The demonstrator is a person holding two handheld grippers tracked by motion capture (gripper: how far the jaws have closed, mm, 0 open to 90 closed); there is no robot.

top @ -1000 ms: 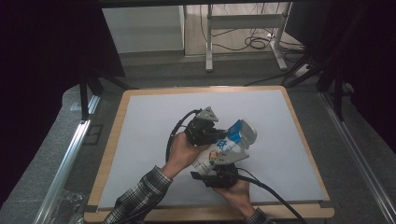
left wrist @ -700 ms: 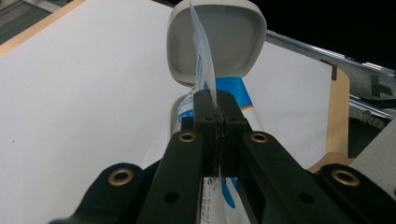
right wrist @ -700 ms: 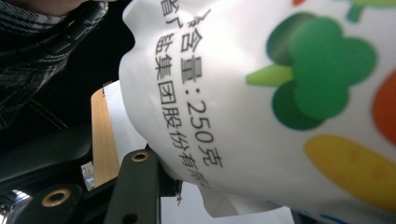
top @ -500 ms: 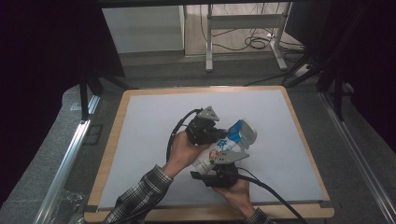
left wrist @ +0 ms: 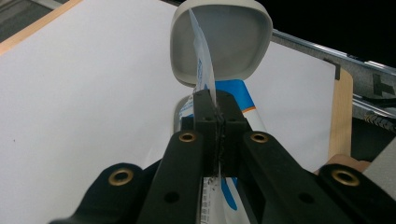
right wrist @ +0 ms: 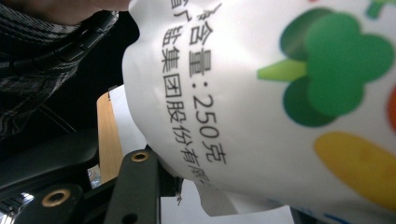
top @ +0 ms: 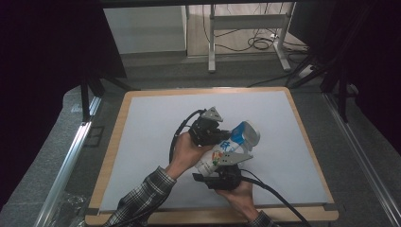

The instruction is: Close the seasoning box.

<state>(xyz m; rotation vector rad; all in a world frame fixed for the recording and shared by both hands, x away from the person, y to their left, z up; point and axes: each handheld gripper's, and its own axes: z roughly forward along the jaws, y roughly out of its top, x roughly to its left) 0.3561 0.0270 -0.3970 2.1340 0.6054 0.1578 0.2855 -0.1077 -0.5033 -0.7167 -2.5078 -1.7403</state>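
Together, both tongs hold a printed pouch above the tabletop [top: 151,123]: left tongs [left wrist: 214,108] pinch the pouch [top: 227,149] edge seam; right tongs [top: 222,176] seemingly clamp its body.

Black left tongs [top: 222,137] here, capped by a grey three-cornered plate, with a thick black cable looping off the back; the right tongs [top: 226,163] match, plate and cable alike. Up close in the left gripper view, the tongs [left wrist: 215,105] have matte black jaw arms with brass-ringed rivet holes and square black pads at the tips. And there's a dark plaid sleeve [top: 142,201], grey check on black.
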